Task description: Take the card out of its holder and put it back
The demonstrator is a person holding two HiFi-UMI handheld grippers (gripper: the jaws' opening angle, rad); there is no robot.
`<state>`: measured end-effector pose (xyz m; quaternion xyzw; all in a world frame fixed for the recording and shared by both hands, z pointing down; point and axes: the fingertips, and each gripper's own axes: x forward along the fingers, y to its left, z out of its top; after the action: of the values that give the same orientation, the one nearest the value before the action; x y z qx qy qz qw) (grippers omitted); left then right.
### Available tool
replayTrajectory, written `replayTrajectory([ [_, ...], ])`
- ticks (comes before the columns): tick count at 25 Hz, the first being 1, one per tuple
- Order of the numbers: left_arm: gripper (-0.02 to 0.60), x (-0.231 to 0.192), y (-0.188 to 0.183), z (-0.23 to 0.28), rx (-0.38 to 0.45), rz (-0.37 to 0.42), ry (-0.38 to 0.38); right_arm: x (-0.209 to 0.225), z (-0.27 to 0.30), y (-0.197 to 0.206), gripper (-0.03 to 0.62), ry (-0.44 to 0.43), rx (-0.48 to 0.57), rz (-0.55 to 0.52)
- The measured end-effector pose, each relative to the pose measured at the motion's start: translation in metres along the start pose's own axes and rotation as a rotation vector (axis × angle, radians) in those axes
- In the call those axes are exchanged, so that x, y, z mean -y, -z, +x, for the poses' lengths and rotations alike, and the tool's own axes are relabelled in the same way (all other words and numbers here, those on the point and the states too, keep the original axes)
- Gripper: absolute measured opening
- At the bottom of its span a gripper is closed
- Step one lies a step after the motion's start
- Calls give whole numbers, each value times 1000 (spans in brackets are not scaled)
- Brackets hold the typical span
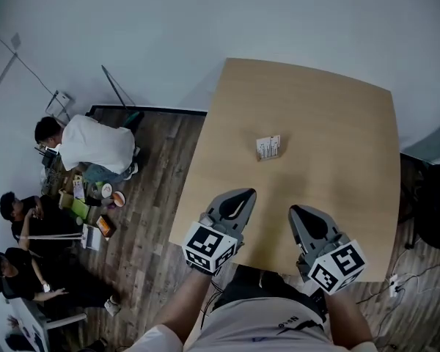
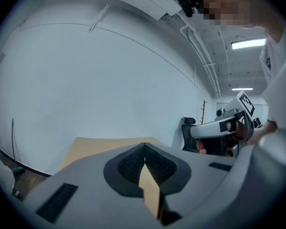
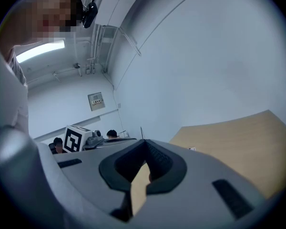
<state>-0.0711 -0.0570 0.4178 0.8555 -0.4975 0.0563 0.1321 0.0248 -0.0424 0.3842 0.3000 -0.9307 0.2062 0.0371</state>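
A small white card in its holder (image 1: 268, 147) stands upright near the middle of the light wooden table (image 1: 330, 116). Both grippers hover over the table's near edge, well short of the holder. My left gripper (image 1: 244, 194) is shut with nothing between its pads; in its own view the jaws meet at the tip (image 2: 144, 148). My right gripper (image 1: 298, 210) is shut and empty too, its jaws closed together (image 3: 144, 145). The holder (image 3: 193, 149) shows in the right gripper view as a tiny shape far ahead.
Several people (image 1: 95, 145) sit among bags and items on the dark wood floor left of the table. A black chair (image 1: 433, 204) stands off the table's right edge, with a power strip (image 1: 393, 284) and cables on the floor near it.
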Motion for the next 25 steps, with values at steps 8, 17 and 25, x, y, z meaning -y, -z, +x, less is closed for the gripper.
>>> replayTrajectory([
  [8, 12, -47, 16, 47, -11, 48, 41, 40, 46, 13, 12, 93, -19, -1],
  [17, 14, -92, 53, 91, -41, 25, 41, 80, 101, 31, 12, 148, -25, 12],
  [25, 17, -125, 79, 132, -51, 52, 71, 100, 136, 49, 12, 159, -39, 58],
])
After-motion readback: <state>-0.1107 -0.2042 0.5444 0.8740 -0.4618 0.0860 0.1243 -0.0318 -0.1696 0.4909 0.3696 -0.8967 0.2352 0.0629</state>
